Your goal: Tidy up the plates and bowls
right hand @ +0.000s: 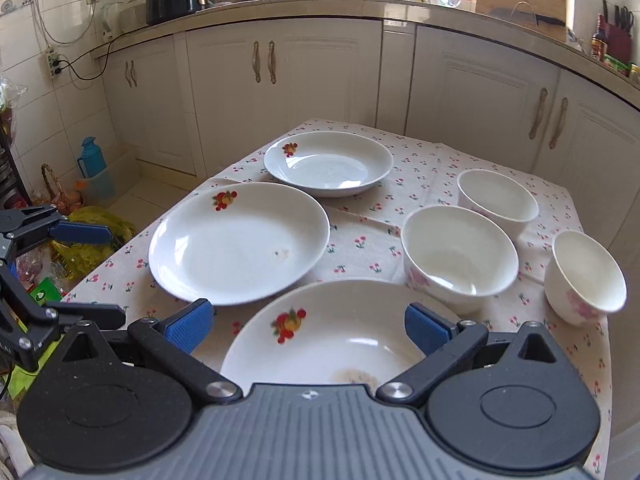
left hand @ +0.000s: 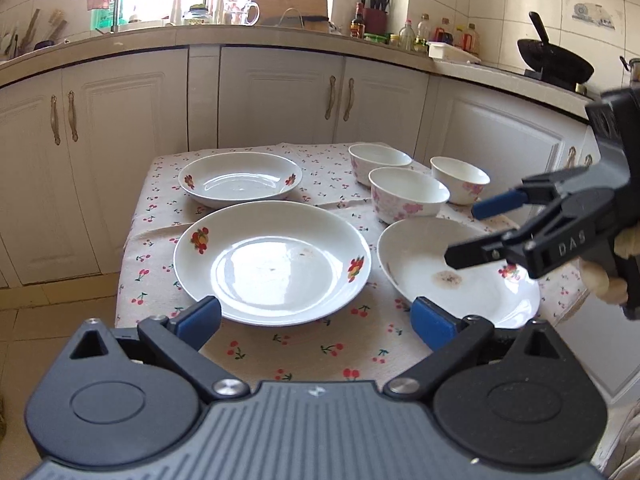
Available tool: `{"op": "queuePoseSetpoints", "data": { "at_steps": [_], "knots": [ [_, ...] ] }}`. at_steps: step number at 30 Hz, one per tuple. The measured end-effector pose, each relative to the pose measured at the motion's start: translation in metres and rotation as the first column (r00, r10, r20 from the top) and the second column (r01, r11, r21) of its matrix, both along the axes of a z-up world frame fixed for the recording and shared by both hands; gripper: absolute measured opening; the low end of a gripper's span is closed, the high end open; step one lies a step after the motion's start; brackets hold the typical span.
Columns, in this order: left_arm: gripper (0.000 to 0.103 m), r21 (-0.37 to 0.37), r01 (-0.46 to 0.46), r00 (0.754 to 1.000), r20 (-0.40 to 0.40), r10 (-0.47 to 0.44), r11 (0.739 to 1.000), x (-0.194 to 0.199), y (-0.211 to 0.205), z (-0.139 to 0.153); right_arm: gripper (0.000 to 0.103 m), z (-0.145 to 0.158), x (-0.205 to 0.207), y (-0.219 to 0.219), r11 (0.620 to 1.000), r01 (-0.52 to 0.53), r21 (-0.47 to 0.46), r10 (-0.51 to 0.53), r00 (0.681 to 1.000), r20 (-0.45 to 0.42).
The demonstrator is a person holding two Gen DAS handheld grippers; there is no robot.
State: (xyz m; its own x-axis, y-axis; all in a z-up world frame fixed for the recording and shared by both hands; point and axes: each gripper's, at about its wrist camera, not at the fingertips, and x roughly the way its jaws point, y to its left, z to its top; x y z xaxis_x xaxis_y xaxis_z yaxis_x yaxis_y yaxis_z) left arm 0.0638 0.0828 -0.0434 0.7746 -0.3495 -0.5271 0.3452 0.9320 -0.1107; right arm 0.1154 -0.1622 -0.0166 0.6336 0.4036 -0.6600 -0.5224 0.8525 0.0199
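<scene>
Three white plates with fruit prints lie on a cherry-print tablecloth (left hand: 320, 184): a far plate (left hand: 240, 178), a middle plate (left hand: 272, 264) and a stained plate (left hand: 452, 276). Three white bowls with pink flowers (left hand: 378, 162) (left hand: 406, 196) (left hand: 460, 180) stand apart at the back right. My left gripper (left hand: 316, 320) hangs open over the front edge of the middle plate, holding nothing. My right gripper (right hand: 308, 326) is open and empty above the stained plate (right hand: 340, 340). It also shows from the side in the left wrist view as the right gripper (left hand: 468, 234).
The small table drops off to tiled floor on the left, where a blue flask (right hand: 90, 160) and bags (right hand: 92, 232) stand. White cabinets (left hand: 280, 100) run behind it under a crowded counter. A black wok (left hand: 554, 64) sits at the far right. A gloved hand (left hand: 604, 284) holds the right gripper.
</scene>
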Motion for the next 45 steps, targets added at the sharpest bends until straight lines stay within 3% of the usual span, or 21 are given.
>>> {"op": "queuePoseSetpoints", "data": {
  "at_steps": [3, 8, 16, 30, 39, 45],
  "knots": [
    [0.100, -0.017, -0.016, 1.000, 0.018, 0.017, 1.000, -0.007, -0.010, 0.003, 0.103, -0.006, -0.017, -0.017, 0.999, 0.033, 0.012, -0.033, 0.999, -0.006],
    [0.100, 0.019, 0.012, 0.999, 0.047, -0.012, 1.000, -0.020, -0.030, 0.007, 0.103, -0.015, -0.044, -0.038, 0.998, 0.068, -0.013, -0.068, 0.998, 0.017],
    [0.101, 0.022, 0.045, 0.998, 0.034, -0.045, 0.999, -0.026, -0.047, 0.009, 0.103, -0.029, -0.073, -0.059, 0.996, 0.082, -0.021, -0.082, 0.996, 0.019],
    [0.101, 0.020, 0.065, 0.998, -0.018, -0.065, 0.998, -0.009, -0.053, 0.006, 0.103, -0.067, -0.062, -0.060, 0.993, 0.104, -0.056, -0.106, 0.994, -0.039],
    [0.101, 0.086, 0.173, 0.984, -0.058, -0.168, 0.981, 0.020, -0.072, 0.009, 0.103, -0.072, -0.055, -0.054, 0.998, 0.053, -0.040, -0.053, 0.999, 0.000],
    [0.101, 0.098, 0.288, 0.955, -0.104, -0.278, 0.953, 0.045, -0.090, 0.013, 0.103, -0.075, -0.056, -0.056, 0.999, 0.042, -0.019, -0.042, 0.999, 0.027]
  ]
}}
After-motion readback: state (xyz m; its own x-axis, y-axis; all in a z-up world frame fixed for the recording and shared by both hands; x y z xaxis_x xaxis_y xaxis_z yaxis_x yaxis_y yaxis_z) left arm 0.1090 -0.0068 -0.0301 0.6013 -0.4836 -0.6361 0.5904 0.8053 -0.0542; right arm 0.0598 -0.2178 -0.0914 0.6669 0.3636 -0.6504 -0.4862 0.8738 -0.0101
